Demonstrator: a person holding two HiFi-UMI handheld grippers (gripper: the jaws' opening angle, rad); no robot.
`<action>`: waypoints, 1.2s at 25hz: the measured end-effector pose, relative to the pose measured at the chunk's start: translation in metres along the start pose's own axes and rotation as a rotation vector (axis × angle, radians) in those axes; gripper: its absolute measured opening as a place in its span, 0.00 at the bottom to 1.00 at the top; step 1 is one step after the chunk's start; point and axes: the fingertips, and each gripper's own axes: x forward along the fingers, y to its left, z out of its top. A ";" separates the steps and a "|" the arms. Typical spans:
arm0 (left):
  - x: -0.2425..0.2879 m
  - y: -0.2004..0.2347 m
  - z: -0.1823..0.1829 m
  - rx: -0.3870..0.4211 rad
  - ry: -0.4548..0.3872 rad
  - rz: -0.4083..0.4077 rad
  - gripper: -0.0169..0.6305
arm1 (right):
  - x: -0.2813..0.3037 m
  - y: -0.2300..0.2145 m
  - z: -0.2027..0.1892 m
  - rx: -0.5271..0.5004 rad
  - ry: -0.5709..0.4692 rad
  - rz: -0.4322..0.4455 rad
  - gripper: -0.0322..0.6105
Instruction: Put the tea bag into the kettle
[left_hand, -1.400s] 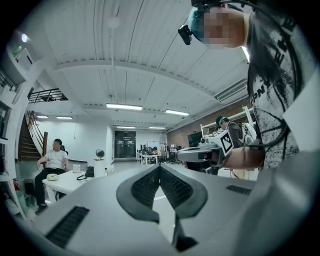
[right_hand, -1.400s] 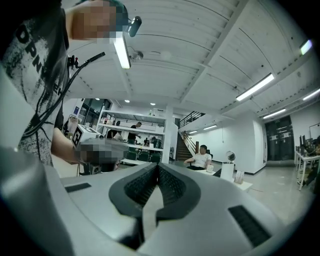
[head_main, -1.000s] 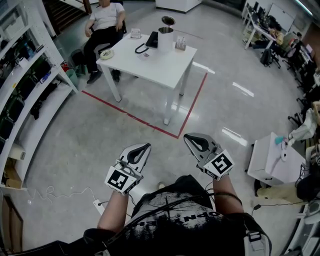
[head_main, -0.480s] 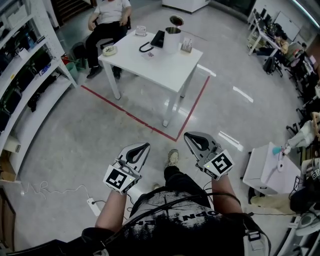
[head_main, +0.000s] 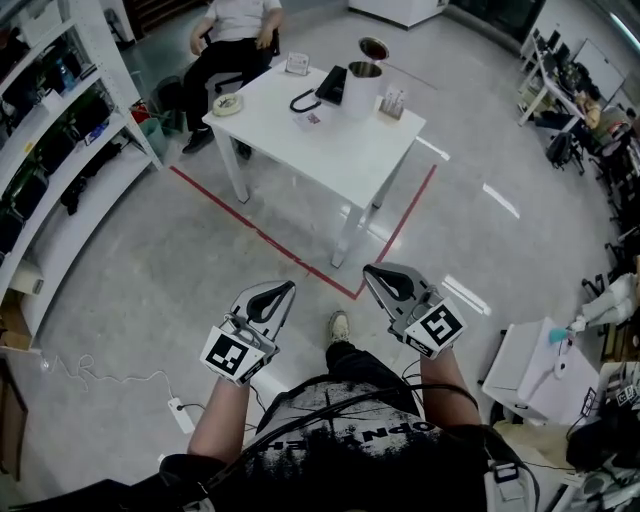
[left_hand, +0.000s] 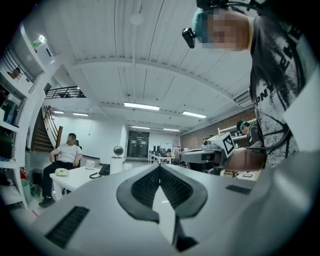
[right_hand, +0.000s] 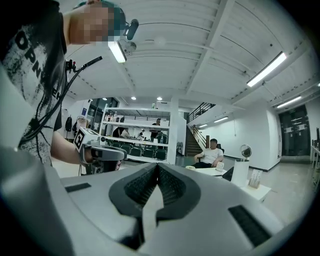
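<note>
Head view: the table (head_main: 345, 165) fills more of the upper middle of the frame than a second ago, and a shoe (head_main: 340, 325) now shows between the tools, so the person is walking up to it. The kettle (head_main: 362, 85), lid up, stands at the table's far edge. A small flat thing (head_main: 313, 118) left of it may be the tea bag, but it is too small to tell. The left tool (head_main: 283, 289) and right tool (head_main: 371, 272) are well short of the table.

Left gripper view: the left tool (left_hand: 160, 168) is pressed together and empty, with the kettle (left_hand: 116, 164) far off at middle left.

Right gripper view: the right tool (right_hand: 157, 167) is likewise closed on nothing, with the kettle (right_hand: 240, 172) at the right. Judging by this, the pick-up has not begun.
</note>
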 end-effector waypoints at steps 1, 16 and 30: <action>0.009 0.007 0.000 0.006 0.001 0.005 0.05 | 0.005 -0.010 0.001 0.000 -0.004 0.006 0.06; 0.147 0.080 0.007 0.039 0.026 0.057 0.05 | 0.055 -0.161 -0.008 0.015 -0.029 0.088 0.06; 0.221 0.121 0.003 0.052 0.047 0.107 0.05 | 0.084 -0.242 -0.019 0.026 -0.062 0.143 0.06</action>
